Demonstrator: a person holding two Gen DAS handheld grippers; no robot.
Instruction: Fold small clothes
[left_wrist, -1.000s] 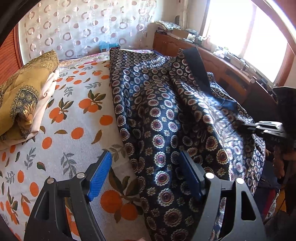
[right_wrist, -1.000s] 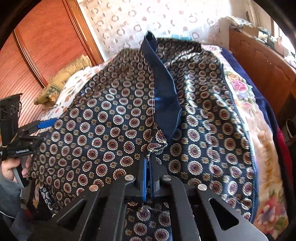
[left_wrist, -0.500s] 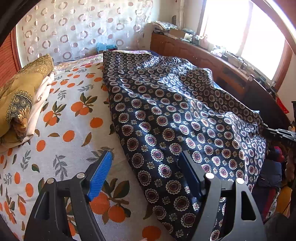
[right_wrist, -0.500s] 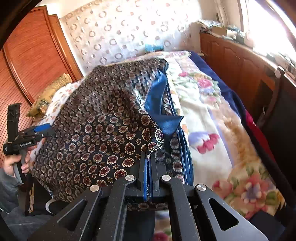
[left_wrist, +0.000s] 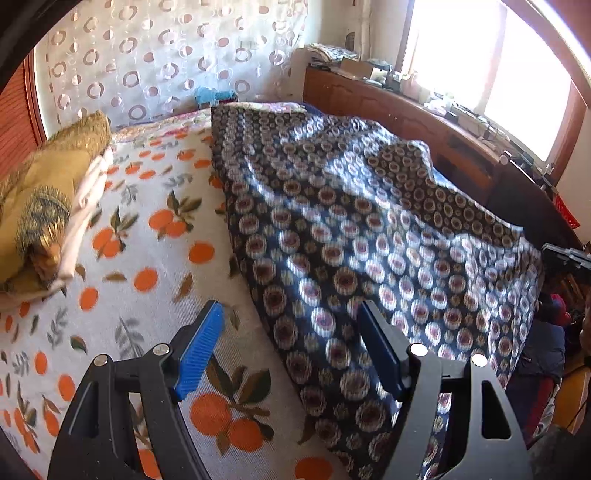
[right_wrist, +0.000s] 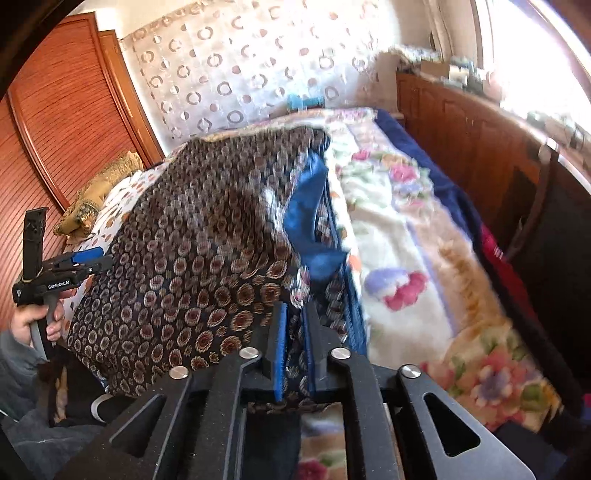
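A dark cloth with round medallion print (left_wrist: 351, 240) lies over the right half of the bed, doubled over so that its plain blue lining (right_wrist: 306, 206) shows along the fold. My left gripper (left_wrist: 290, 308) hovers open over the cloth's left edge, with nothing between its blue pads; the right wrist view shows it (right_wrist: 88, 258) at the far left. My right gripper (right_wrist: 295, 308) is at the cloth's (right_wrist: 192, 240) near corner. Its jaws are opening, with a narrow gap and the cloth's edge still between the pads. The cloth is blurred by motion.
An orange-print sheet (left_wrist: 129, 258) covers the bed's left side, with a golden pillow (left_wrist: 44, 192) on folded linen. A floral blanket (right_wrist: 406, 258) lies bare right of the cloth. A wooden cabinet (left_wrist: 424, 125) runs under the window. A hand (right_wrist: 33, 321) holds the left gripper.
My right gripper carried the cloth's edge across to the near right, which bared the floral blanket, and its jaws have parted. The raised blue flap dropped flat. The left gripper stayed put.
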